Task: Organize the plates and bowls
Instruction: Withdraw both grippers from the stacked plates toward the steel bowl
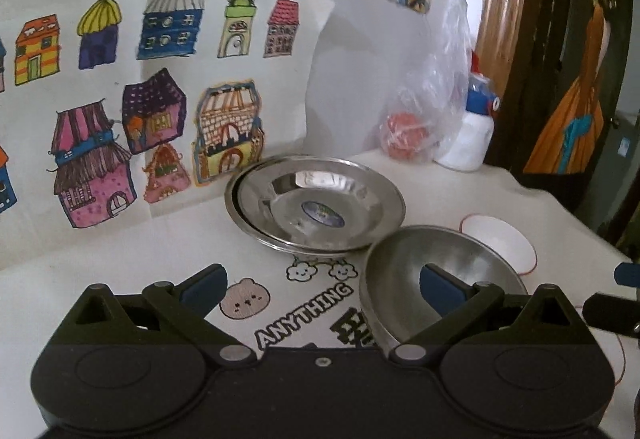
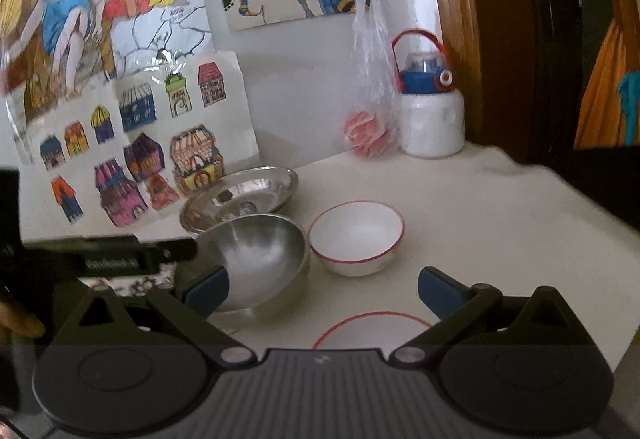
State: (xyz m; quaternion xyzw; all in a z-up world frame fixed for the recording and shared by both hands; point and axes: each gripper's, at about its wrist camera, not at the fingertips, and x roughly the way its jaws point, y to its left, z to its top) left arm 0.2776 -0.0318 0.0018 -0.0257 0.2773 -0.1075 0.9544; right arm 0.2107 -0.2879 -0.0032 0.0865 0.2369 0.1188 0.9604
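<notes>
Nearest in the left wrist view, the left gripper [image 1: 324, 285] stands spread wide and released, its blue-padded fingers [image 1: 204, 285] apart over the white table covering [image 1: 168, 251] printed with cartoon faces and the word "ANYTHING"; nothing is pinched between them, though the right-hand pad shows in front of the round brushed-steel bowl [image 1: 436, 259], which sits on the table just ahead. In the right wrist view, the right gripper [image 2: 322, 289] is likewise parted and empty, hanging above the red-edged rim of a white dish [image 2: 372, 319] that is mostly hidden beneath it. Just past that stands a small white bowl with a thin red rim [image 2: 356, 239], close beside the steel bowl on its right. Behind the steel bowl, touching or nearly touching it, lies a stack of shallow shiny steel plates [image 1: 316, 203], the top one bearing a small oval sticker at its centre. Further back, near the wall, a clear plastic bag holding something pinkish-red [image 2: 370, 119] stands next to a white bottle with a blue and red lid [image 2: 432, 107]. Propped behind the plates is a sheet of coloured house drawings [image 1: 152, 99].
</notes>
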